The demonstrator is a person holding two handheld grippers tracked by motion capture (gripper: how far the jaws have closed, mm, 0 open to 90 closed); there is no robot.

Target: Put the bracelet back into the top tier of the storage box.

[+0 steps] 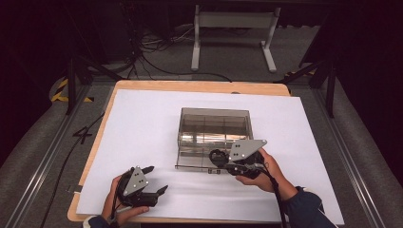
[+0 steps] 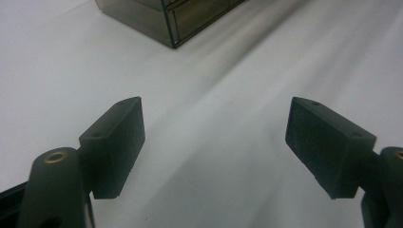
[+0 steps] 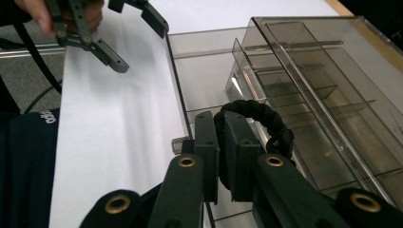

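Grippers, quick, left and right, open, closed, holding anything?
Left gripper: open, holding nothing.
Right gripper: closed on a black braided ring.

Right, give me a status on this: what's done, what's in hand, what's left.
Done: the smoky clear organiser has a drawer pulled out toward the person. In hand: the right gripper is shut on a black braided hair tie and holds it over that open drawer. Left, probably: dropping the tie in and closing the drawer. The left gripper is open, holding nothing, over the white sheet.
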